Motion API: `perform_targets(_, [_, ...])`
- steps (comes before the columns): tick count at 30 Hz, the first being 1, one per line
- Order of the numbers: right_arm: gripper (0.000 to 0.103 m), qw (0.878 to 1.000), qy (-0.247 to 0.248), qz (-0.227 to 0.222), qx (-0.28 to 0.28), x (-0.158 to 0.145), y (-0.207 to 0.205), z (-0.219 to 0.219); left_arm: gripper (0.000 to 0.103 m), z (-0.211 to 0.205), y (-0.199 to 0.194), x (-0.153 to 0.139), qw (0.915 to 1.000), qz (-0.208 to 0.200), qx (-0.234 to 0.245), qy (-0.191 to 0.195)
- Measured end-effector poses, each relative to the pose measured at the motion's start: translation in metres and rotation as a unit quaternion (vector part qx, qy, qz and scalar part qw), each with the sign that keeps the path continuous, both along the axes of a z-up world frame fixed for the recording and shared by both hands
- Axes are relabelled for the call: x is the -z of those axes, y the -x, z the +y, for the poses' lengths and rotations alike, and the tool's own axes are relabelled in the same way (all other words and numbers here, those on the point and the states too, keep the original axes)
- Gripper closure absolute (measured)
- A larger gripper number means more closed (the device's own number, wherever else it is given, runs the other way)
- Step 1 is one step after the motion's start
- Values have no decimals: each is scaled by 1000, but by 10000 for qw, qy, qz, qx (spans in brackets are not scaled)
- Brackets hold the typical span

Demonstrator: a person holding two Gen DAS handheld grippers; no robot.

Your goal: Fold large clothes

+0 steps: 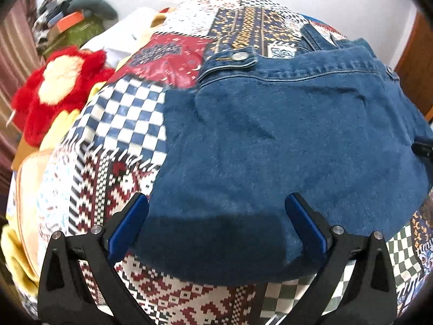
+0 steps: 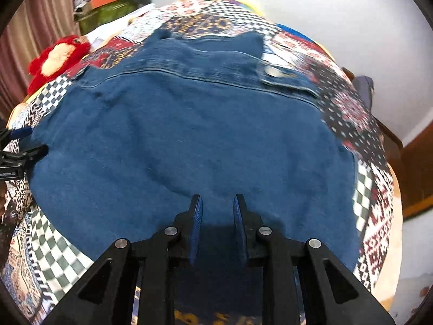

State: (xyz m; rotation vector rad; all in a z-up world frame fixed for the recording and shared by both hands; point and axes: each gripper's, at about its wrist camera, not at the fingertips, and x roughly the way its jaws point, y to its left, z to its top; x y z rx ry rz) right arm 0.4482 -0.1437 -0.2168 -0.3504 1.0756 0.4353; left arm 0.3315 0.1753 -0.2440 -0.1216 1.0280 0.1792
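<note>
A blue denim garment lies spread across the middle of the frame on a patchwork cover; its buttoned band sits toward the top. The left hand-held gripper hangs over the garment's near edge at the bottom, fingers wide apart, holding nothing. The right hand-held gripper, bottom centre of its view, has its fingers a narrow gap apart above the denim. A red plush toy sits at upper left.
</note>
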Motion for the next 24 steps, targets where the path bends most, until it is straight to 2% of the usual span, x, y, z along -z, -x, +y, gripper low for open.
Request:
perform_targets(4, [84, 9995, -291, 130, -5, -2, 5, -19, 0, 6, 9, 1, 9999, -17, -155, 55])
perform_targets(5, [84, 9997, -232, 89, 32, -3, 6, -20, 0, 7, 10, 1, 9998, -18, -205, 22])
perform_targets(7, [84, 9990, 319, -253, 185, -4, 10, -23, 0, 13, 13, 0, 9995, -30, -271, 125])
perform_targets(8, [74, 9981, 452, -359, 207, -5, 11, -26, 0, 16, 13, 1, 9993, -23, -313, 179])
perform_targets(9, [56, 9979, 438, -404, 242, -6, 13, -33, 0, 19, 14, 1, 9991, -21, -377, 214])
perform_targets(10, [46, 9970, 473, -483, 371, -7, 13, -40, 0, 22, 15, 1, 9988, -25, -440, 202])
perform_targets(11, [27, 9963, 488, -533, 472, -9, 14, -47, 0, 24, 17, 0, 9986, -28, -516, 128])
perform_targets(12, [14, 9947, 558, -593, 626, -11, 14, -55, 0, 25, 20, 0, 9984, -30, -568, 55])
perform_targets(14, [13, 9933, 504, -626, 831, -14, 14, -72, 0, 30, 25, 0, 9981, -34, -615, 68])
perform_targets(17, [13, 9920, 282, -346, 1184, -15, 13, -100, 0, 35, 34, -2, 9973, -14, -726, 89])
perform_targets(21, [13, 9889, 11, -251, 1462, -25, 20, -123, 0, 38, 45, -11, 9954, -27, -924, -256])
perform_targets(24, [13, 9883, -114, -352, 1481, -35, 22, -126, 0, 45, 53, -22, 9920, -30, -1223, -311])
